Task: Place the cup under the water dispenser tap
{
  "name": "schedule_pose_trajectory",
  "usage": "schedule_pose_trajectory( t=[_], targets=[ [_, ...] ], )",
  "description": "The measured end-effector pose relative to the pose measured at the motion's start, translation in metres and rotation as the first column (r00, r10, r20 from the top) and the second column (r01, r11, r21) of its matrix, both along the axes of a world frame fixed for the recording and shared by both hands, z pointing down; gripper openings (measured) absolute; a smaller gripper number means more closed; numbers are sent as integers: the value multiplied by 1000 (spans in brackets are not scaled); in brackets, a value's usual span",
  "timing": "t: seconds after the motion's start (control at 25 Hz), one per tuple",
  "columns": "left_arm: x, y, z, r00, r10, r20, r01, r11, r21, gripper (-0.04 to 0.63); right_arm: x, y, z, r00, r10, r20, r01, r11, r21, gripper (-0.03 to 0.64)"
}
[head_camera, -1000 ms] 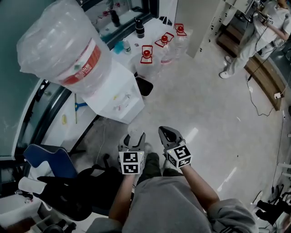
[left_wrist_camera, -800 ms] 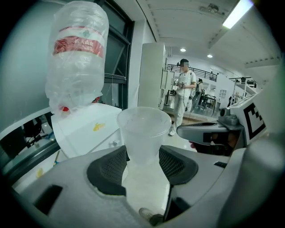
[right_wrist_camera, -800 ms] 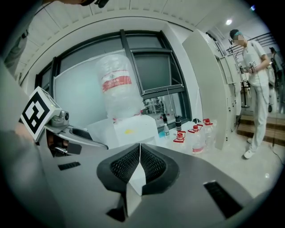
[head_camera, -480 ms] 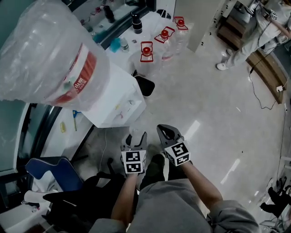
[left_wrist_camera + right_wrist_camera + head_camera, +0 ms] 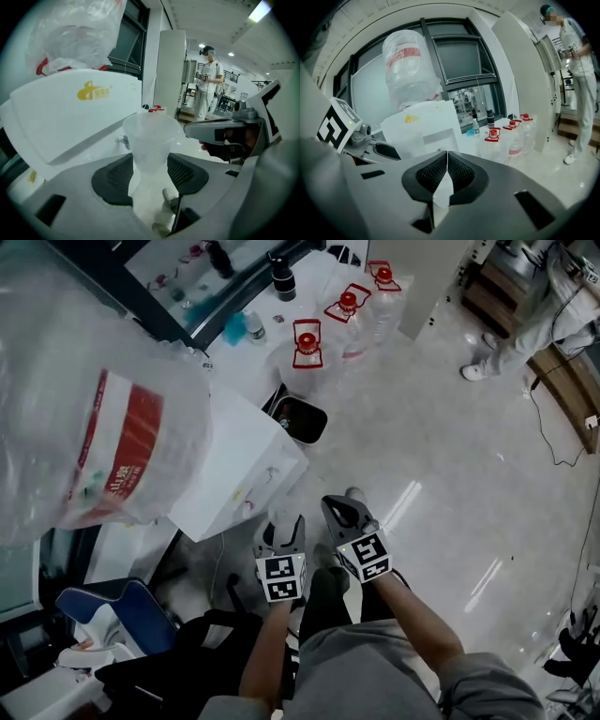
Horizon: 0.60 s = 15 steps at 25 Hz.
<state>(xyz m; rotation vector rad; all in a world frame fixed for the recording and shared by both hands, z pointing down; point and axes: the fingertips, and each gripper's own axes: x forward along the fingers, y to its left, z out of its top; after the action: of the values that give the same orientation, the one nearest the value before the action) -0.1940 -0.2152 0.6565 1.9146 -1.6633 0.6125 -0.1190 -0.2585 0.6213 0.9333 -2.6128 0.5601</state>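
Water dispenser [image 5: 246,468]: white box, big upturned bottle [image 5: 89,427] on top, wrapped in clear plastic. It stands just ahead and to the left of both grippers in the head view. Red-capped jugs [image 5: 306,351] sit on the floor beyond it.

Right gripper [image 5: 446,169]: jaws pressed together, nothing between them, idle beside the left.

Left gripper [image 5: 150,174]: jaws stand wide, clamped on the cup [image 5: 150,137], one pad on each side of its lower, narrower part. The cup is upright, rim up, in the air in front of the dispenser's face, not yet under anything.

What looks like the tap [image 5: 122,139] shows just left of the cup in the left gripper view.

Handling, my judgement: thin cloudy plastic, very light, soft-walled and rather slick. Squeeze hard and it will buckle or pop out. The present low hold leaves the rim free for the spout; keep the pressure gentle.
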Motion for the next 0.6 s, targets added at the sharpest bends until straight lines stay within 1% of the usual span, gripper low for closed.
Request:
schedule_pose_trajectory(
  t=[0.16, 0.28, 0.6],
  targets=[
    [-5, -13, 38, 999, -46, 11, 46, 999, -10, 233, -5, -21, 32, 999, -34, -8, 34, 999, 10, 14],
    [-7, -20, 69, 997, -66, 28, 66, 998, -3, 233, -8, -31, 59, 998, -59, -16, 59, 998, 17, 14],
    [-27, -36, 153, 988, -139, 72, 139, 990, 4, 233, -11, -48, 127, 996, -85, -27, 86, 996, 22, 14]
  ],
)
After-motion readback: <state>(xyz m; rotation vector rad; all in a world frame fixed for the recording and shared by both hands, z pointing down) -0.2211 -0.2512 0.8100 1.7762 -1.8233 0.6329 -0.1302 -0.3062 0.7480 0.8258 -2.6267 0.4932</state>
